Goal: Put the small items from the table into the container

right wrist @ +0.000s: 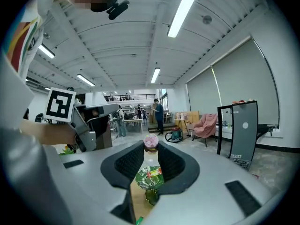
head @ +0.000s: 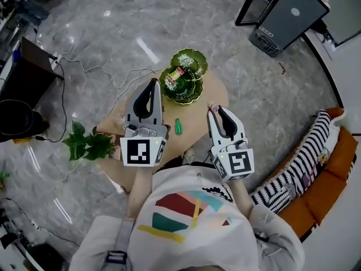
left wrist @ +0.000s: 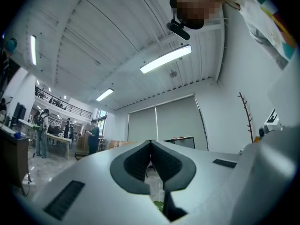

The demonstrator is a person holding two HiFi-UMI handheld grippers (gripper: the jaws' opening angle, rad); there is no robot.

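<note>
A small wooden table (head: pixel 194 130) holds a green leaf-shaped bowl (head: pixel 181 86) with wrapped snacks in it, and a second green dish (head: pixel 190 60) behind it. A small green item (head: pixel 177 126) lies on the tabletop. My right gripper (head: pixel 214 108) is raised over the table's right side, shut on a small pink round item (right wrist: pixel 151 142); below it, between the jaws, the bowl (right wrist: pixel 149 178) shows. My left gripper (head: pixel 153 84) is lifted over the table's left part, its jaws meeting at the tips (left wrist: pixel 150 142) with nothing between them.
A leafy green plant (head: pixel 87 144) sits at the table's left edge. Cables run over the marble floor to a dark box (head: pixel 22 66). A black cabinet (head: pixel 289 17) stands far right; a striped cushion (head: pixel 307 154) lies on an orange sofa.
</note>
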